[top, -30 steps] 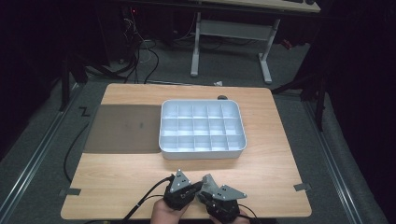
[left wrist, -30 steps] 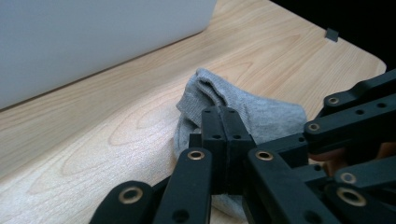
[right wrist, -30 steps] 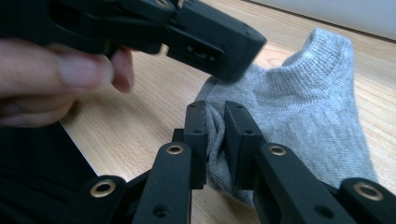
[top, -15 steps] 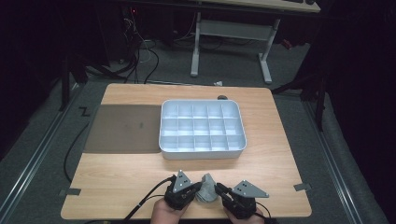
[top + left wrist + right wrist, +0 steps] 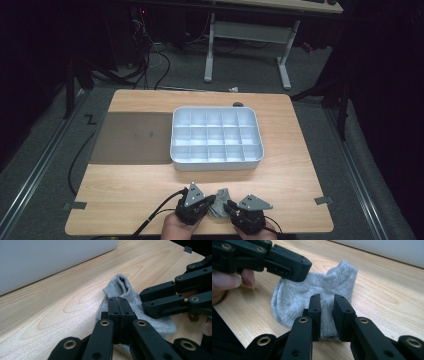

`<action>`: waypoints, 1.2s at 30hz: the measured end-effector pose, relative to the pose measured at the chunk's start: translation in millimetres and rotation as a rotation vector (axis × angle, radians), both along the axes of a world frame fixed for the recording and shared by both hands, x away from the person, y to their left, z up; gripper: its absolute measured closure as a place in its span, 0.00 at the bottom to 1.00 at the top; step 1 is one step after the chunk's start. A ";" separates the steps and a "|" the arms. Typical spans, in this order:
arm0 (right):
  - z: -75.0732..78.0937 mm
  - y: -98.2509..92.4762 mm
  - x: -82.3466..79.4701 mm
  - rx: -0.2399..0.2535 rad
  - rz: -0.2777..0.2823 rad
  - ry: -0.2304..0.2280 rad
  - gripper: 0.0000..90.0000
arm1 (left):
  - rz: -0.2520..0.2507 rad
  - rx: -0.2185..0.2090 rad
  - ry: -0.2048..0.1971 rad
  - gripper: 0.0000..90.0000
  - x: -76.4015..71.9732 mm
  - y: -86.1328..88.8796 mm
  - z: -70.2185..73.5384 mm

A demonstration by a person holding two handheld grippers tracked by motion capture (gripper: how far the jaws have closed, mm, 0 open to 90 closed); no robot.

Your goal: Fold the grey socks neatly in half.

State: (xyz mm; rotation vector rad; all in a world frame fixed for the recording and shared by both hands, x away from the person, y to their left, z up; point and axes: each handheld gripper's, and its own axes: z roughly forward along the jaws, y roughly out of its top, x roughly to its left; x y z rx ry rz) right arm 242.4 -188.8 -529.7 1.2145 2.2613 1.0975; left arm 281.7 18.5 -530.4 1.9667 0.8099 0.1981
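Two grippers meet over one small grey sock (image 5: 317,287). The sock lies on the table (image 5: 135,185), close to the near edge and right between the two grippers. The white tray (image 5: 216,162) with its little boxes sits farther back, well apart from the sock. A dark mat (image 5: 132,137) lies beside the tray.

The left gripper (image 5: 117,300) has its jaws pressed tight together, with no gap. Its tip rests on the sock, near the middle. I cannot tell if it has nipped a bit of cloth or just pokes at it.

The right gripper (image 5: 327,298) has a narrow gap between its jaws, and they have just been opening. The near edge of the sock lies in that gap. The pads sit beside the cloth and do not seem to squeeze it.

The sock looks very light and very soft. It will bend, fold and flop any way it likes. It will not break, so a firm pinch is fine. It is not slippery, but it is thin, so the jaws must close almost all the way to keep it. Pushing it will only bunch it up.

I think the best place to grab is the thick cuff, which stands up a bit at the far end. The toe end is flat on the wood and harder to get under. One pinch at each end would stop it from hanging in a lump.
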 end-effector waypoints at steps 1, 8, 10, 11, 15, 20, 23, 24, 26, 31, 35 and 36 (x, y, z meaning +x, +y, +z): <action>-0.5 1.0 -1.0 -0.008 -0.002 -0.010 0.86 | 0.003 -0.004 -0.002 0.98 -0.3 0.3 0.9; -1.0 2.3 -2.2 -0.019 -0.003 -0.020 0.87 | -0.004 -0.047 -0.022 0.95 -10.4 1.1 13.4; -1.0 2.5 -2.5 -0.021 -0.004 -0.021 0.87 | -0.020 -0.054 -0.033 0.95 -17.5 -2.5 16.9; -1.0 2.4 -2.3 -0.020 -0.003 -0.021 0.87 | -0.029 -0.055 -0.035 0.96 -20.8 -4.8 17.2; -1.2 1.7 -2.1 -0.011 -0.006 -0.014 0.87 | -0.044 -0.011 -0.013 0.96 -29.6 -10.0 7.4; -1.0 1.8 -2.7 -0.011 -0.003 -0.013 0.87 | -0.041 0.046 -0.013 0.97 -33.4 -5.1 -1.2; -0.9 1.7 -2.6 -0.009 -0.001 -0.011 0.87 | -0.027 0.061 -0.025 0.99 -32.1 -1.4 -0.8; -0.9 1.6 -2.5 -0.009 0.000 -0.012 0.87 | -0.026 0.066 -0.028 0.99 -31.3 -0.7 -1.2; -1.0 1.3 -2.3 -0.006 0.002 -0.011 0.86 | -0.026 0.080 -0.036 0.99 -29.2 -0.4 -2.3; -1.0 0.2 0.2 0.013 -0.005 -0.002 0.85 | -0.021 0.110 -0.047 1.00 -18.8 -2.6 -2.0; -0.5 -0.9 5.7 0.038 -0.007 0.015 0.83 | -0.018 0.134 -0.044 1.00 -9.5 -3.5 -0.3; -0.3 -1.0 6.4 0.043 -0.009 0.018 0.82 | -0.012 0.133 -0.048 1.00 -7.2 -3.5 -0.7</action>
